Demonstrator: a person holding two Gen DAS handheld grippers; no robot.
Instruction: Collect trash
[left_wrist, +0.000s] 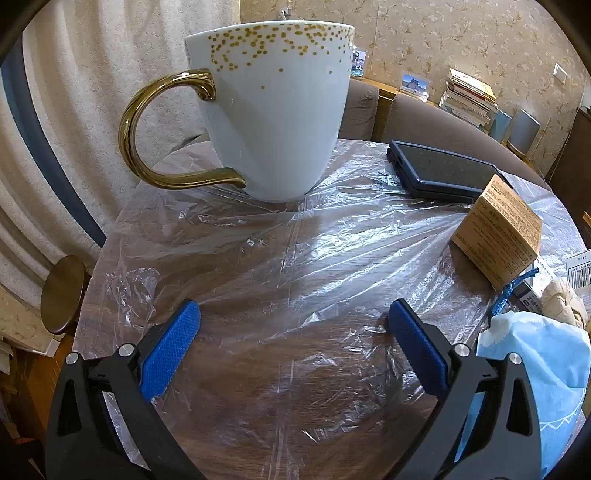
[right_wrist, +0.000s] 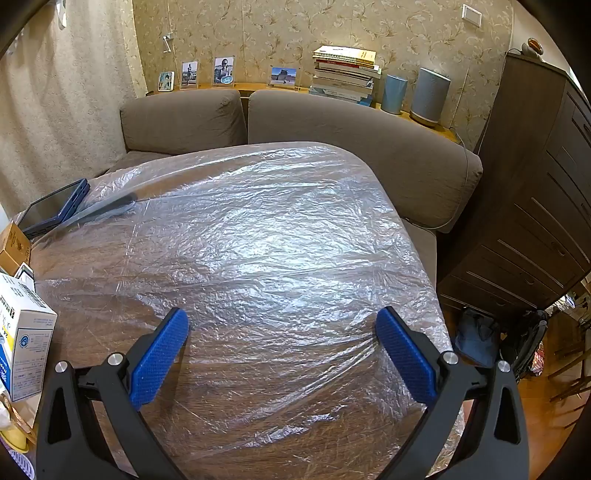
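A crinkled clear plastic sheet (left_wrist: 295, 251) lies spread over the round wooden table (left_wrist: 280, 373); the right wrist view shows the same sheet (right_wrist: 258, 236) covering most of the tabletop. My left gripper (left_wrist: 293, 314) hangs open above the near part of the sheet, nothing between its blue pads. My right gripper (right_wrist: 282, 321) is open too, over the sheet's near edge, empty. A brown cardboard box (left_wrist: 498, 236), a crumpled light-blue wrapper (left_wrist: 535, 365) and beige crumpled paper (left_wrist: 563, 301) sit at the left view's right side.
A white mug (left_wrist: 273, 110) with gold dots and handle stands on the sheet at the back. A dark tablet (left_wrist: 439, 171) lies behind the box. White printed boxes (right_wrist: 26, 332) crowd the table's left edge. A brown sofa (right_wrist: 332, 129) and dark dresser (right_wrist: 535, 203) ring the table.
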